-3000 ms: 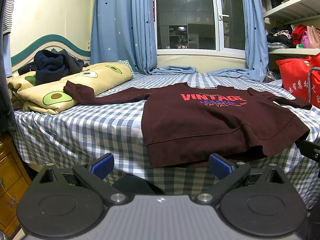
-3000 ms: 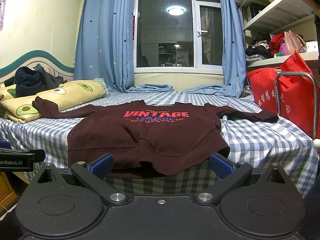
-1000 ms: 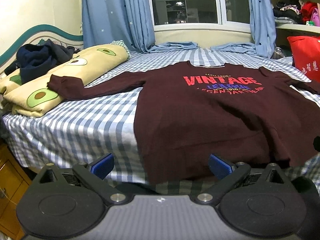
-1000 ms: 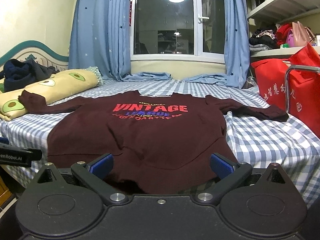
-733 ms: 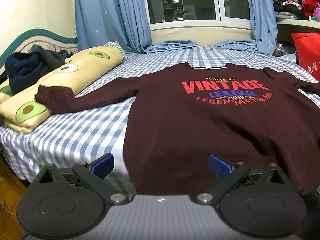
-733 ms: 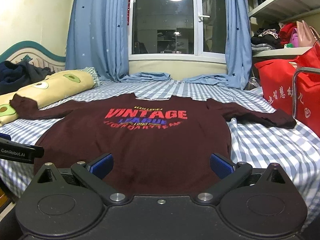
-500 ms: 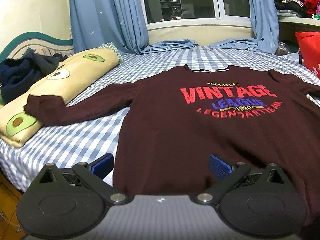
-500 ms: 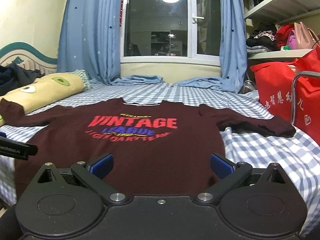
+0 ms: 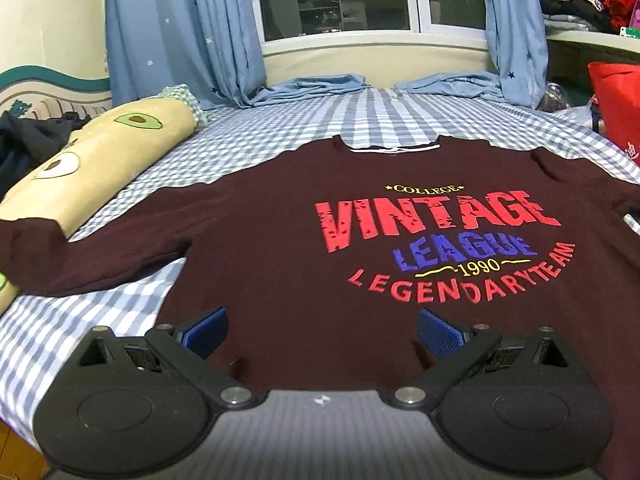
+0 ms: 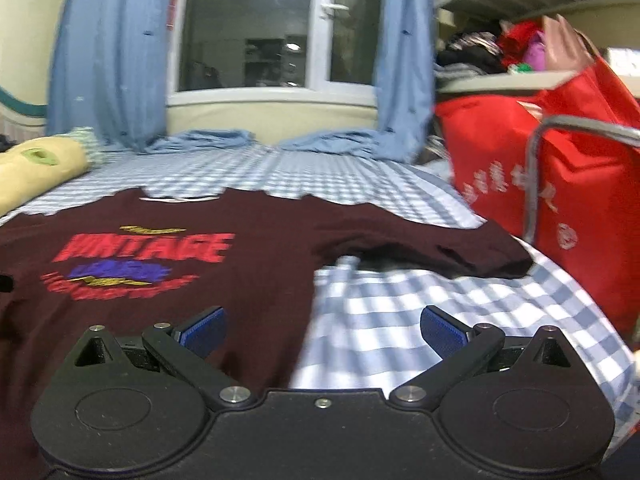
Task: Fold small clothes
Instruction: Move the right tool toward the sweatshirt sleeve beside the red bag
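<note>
Sweatshirt point(image 9: 280, 248) lies flat on the bed point(image 9: 384, 120), sleeves stretched sideways; right gripper point(image 10: 322, 330), wide open and empty, faces the nearer right sleeve point(image 10: 432, 248), left gripper point(image 9: 322, 332) likewise over the body.

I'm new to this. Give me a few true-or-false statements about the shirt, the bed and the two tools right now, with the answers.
1. The maroon sweatshirt lies spread flat, print up. True.
2. The left tool is clamped on the hem. False: its jaws stand open, gripping nothing.
3. One sleeve end rests against the avocado pillow. True.
4. The bedsheet is plain white. False: it is blue-and-white checked.
5. The right tool holds a sleeve. False: it is open, and the right sleeve lies ahead of it.
</note>
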Available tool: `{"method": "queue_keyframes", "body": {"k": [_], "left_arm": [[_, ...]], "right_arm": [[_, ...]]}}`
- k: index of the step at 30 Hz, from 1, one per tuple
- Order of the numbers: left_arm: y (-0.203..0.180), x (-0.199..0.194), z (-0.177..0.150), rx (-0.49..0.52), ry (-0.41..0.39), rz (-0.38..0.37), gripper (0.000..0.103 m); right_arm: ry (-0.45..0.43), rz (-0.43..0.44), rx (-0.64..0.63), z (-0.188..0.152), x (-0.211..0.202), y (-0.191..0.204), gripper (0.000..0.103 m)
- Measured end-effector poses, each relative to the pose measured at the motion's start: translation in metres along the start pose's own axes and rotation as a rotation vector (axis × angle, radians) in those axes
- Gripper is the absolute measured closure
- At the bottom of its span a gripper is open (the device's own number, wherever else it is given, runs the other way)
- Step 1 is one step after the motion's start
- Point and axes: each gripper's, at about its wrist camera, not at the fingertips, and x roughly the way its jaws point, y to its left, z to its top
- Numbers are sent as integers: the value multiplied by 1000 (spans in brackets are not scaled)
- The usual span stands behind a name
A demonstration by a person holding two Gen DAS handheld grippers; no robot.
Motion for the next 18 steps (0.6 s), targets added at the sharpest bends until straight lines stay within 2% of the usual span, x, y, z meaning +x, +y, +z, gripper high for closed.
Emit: {"method": "queue_keyframes", "body": {"k": [4, 7, 13, 14, 18], "left_arm": [[-6, 17, 2, 17, 18, -8, 1], [-9, 25, 0, 26, 19, -8, 1], [-13, 34, 0, 26, 18, -7, 1], [-14, 35, 2, 24, 15, -8, 1], [-19, 36, 10, 34, -3, -15, 1]], "right_arm": [[27, -46, 12, 12, 27, -35, 0], [80, -85, 5, 19, 57, -60, 0], [49, -155, 19, 38, 117, -110, 2], [51, -170, 26, 41, 128, -118, 3], [86, -185, 42, 51, 168, -141, 21]]}}
